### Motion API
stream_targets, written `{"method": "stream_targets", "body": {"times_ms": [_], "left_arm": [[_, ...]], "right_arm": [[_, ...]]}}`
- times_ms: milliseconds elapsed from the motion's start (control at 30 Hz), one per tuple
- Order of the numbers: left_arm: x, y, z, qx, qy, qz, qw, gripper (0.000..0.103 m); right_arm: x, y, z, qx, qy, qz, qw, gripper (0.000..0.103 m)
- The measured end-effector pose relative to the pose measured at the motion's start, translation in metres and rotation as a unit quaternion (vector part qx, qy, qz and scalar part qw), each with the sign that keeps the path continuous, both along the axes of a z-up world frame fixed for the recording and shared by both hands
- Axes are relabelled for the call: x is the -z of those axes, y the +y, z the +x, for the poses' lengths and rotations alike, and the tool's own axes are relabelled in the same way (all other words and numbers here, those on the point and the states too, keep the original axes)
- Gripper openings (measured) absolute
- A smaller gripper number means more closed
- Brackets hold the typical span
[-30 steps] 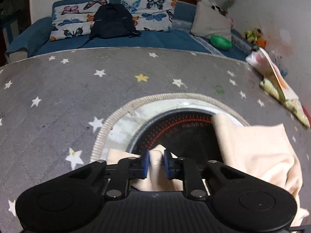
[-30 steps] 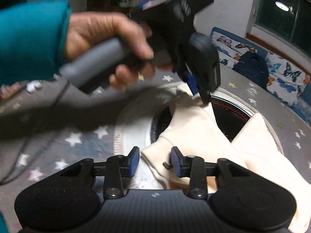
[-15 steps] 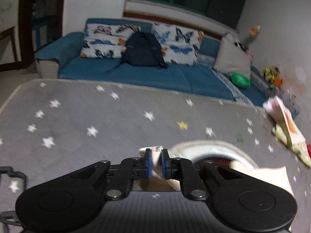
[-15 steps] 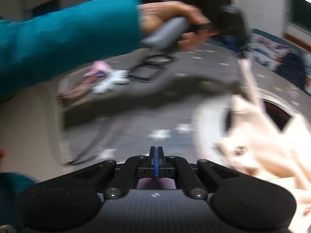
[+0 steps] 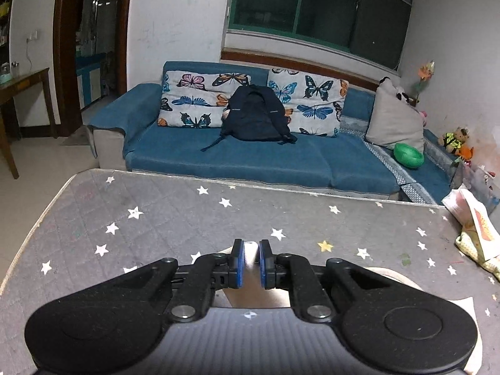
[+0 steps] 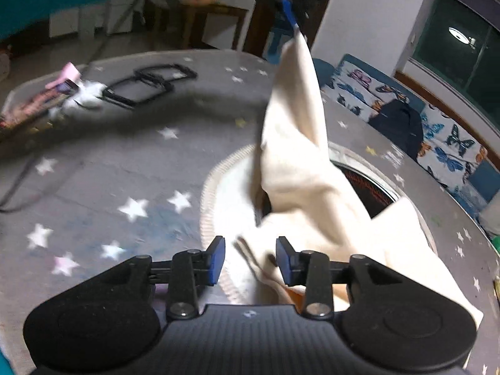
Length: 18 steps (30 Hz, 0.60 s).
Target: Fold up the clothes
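A cream garment (image 6: 300, 187) lies on the grey star-patterned table (image 6: 125, 156), over a round mat. My left gripper (image 5: 249, 262) is shut on a fold of the cream garment (image 5: 250, 250) and holds it high; in the right wrist view it (image 6: 290, 18) shows at the top, with the cloth hanging from it in a stretched peak. My right gripper (image 6: 250, 259) is open just above the garment's near edge, with cloth between the jaws but not pinched.
A round mat with a ribbed white rim (image 6: 207, 200) and dark centre (image 6: 365, 184) lies under the garment. Black cables (image 6: 150, 84) and a pink item (image 6: 67, 76) lie at the table's far left. A blue sofa (image 5: 250, 156) with a backpack (image 5: 254, 118) stands beyond the table.
My left gripper has lifted the pinched garment well above the table. My right gripper closed half a second ago and is now open again over the garment's near edge.
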<state>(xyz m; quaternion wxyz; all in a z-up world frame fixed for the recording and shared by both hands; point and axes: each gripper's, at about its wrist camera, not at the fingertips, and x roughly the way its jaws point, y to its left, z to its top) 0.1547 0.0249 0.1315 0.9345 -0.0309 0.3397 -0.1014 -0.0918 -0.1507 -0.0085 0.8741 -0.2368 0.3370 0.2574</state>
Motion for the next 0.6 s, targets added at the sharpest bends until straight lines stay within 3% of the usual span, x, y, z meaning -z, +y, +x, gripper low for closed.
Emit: {"method": "stream_targets", "body": {"times_ms": [100, 167, 333, 500, 600], "left_arm": [[0.006, 0.001, 0.004, -0.002, 0.007, 0.000, 1.0000, 0.011], [0.009, 0.002, 0.006, -0.003, 0.011, 0.000, 0.9999, 0.011], [0.011, 0.012, 0.001, -0.015, 0.012, 0.005, 0.9998, 0.011], [0.009, 0.024, -0.003, -0.031, 0.010, 0.015, 0.9993, 0.011], [0.007, 0.032, -0.006, -0.042, 0.009, 0.020, 0.9989, 0.011]], "right_arm": [[0.004, -0.004, 0.005, 0.010, 0.006, 0.015, 1.000, 0.033], [0.003, -0.004, 0.012, 0.017, 0.018, 0.027, 0.999, 0.014], [0.001, -0.008, 0.024, 0.014, 0.045, 0.066, 0.997, 0.005], [-0.015, -0.004, -0.015, -0.068, 0.103, 0.114, 0.986, 0.003], [-0.023, 0.006, -0.050, -0.143, 0.167, 0.150, 0.964, 0.000]]}}
